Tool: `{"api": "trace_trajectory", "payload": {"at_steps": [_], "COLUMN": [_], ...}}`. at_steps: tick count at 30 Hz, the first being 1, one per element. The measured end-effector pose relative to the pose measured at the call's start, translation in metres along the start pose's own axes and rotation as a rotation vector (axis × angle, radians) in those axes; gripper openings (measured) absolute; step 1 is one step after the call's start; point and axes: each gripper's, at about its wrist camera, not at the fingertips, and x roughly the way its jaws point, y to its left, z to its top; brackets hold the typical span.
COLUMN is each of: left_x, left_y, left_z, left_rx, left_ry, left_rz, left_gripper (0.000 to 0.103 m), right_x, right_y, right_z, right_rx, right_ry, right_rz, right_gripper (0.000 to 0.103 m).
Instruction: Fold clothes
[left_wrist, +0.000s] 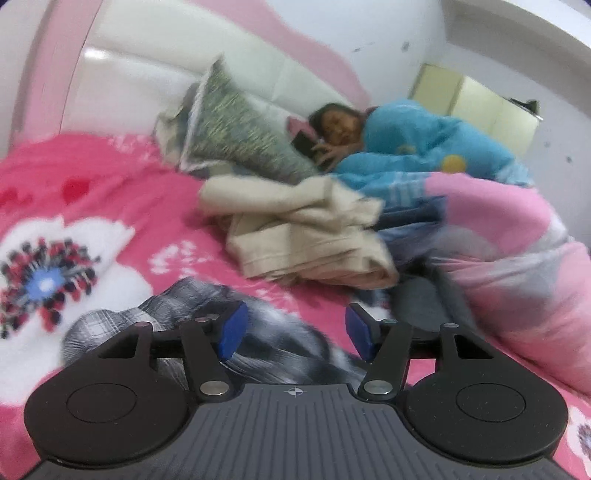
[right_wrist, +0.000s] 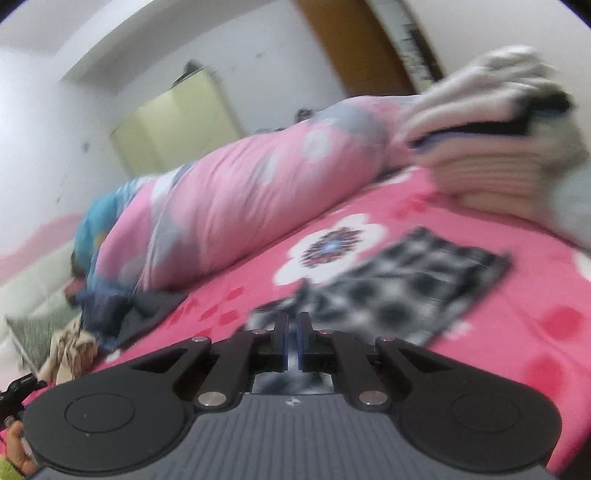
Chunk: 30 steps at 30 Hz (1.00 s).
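- Plaid garment (right_wrist: 399, 291) lies partly flat on the pink floral bedsheet (right_wrist: 524, 332), its near edge bunched at the right gripper (right_wrist: 293, 332).
- Right jaws closed to a thin slit, pinching plaid cloth; judged a hold for drawing a fold.
- Left gripper (left_wrist: 293, 332) wide open above the crumpled plaid end, holding nothing.
- Stack of folded clothes (right_wrist: 491, 155) sits beyond; beige garment (left_wrist: 303, 236) lies loosely heaped.

White walls (left_wrist: 424, 33) seen upper right; padded white headboard (left_wrist: 155, 66) with pink frame upper left; pale yellow cabinet (right_wrist: 173, 122) centre left; wooden door (right_wrist: 354, 44) at top.
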Motion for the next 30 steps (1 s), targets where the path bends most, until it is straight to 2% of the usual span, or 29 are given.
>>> {"api": "trace_trajectory", "payload": {"at_steps": [4, 8, 11, 14, 19, 22, 23, 24, 27, 29, 30], "left_x": [-0.055, -0.106, -0.138, -0.167, -0.197, -0.211, -0.215, -0.218, -0.214, -0.200, -0.192], "left_y": [-0.045, -0.090, -0.123, -0.147, -0.161, -0.167, -0.168, -0.170, -0.182, -0.189, -0.192], "left_z": [0.024, 0.059, 0.087, 0.102, 0.101, 0.100, 0.100, 0.100, 0.095, 0.085, 0.080], "left_rx": [0.062, 0.120, 0.145, 0.186, 0.178, 0.205, 0.221, 0.240, 0.306, 0.324, 0.331], "left_ry": [-0.046, -0.126, -0.163, -0.202, -0.172, -0.184, -0.191, -0.197, -0.211, -0.197, -0.188], "left_rz": [-0.099, -0.223, -0.309, -0.371, -0.450, -0.474, -0.479, -0.486, -0.491, -0.496, -0.500], "left_gripper": [0.059, 0.059, 0.059, 0.060, 0.060, 0.061, 0.062, 0.069, 0.074, 0.078, 0.081], "right_x": [-0.024, -0.044, -0.050, -0.055, -0.067, -0.084, -0.091, -0.096, -0.109, -0.103, -0.098], "right_y": [-0.019, -0.028, -0.022, -0.007, 0.019, 0.032, 0.035, 0.038, 0.045, 0.044, 0.044], "right_z": [0.010, 0.024, 0.044, 0.062, 0.088, 0.111, 0.120, 0.126, 0.144, 0.142, 0.139], "right_rx": [0.007, -0.015, -0.065, -0.120, -0.175, -0.219, -0.235, -0.252, -0.305, -0.346, -0.367], "right_ry": [-0.043, -0.090, -0.117, -0.156, -0.208, -0.261, -0.282, -0.298, -0.342, -0.334, -0.326], "right_rz": [0.015, 0.041, 0.061, 0.091, 0.152, 0.160, 0.157, 0.158, 0.157, 0.136, 0.125], "right_gripper": [0.005, 0.005, 0.005, 0.005, 0.005, 0.005, 0.005, 0.005, 0.015, 0.025, 0.027]}}
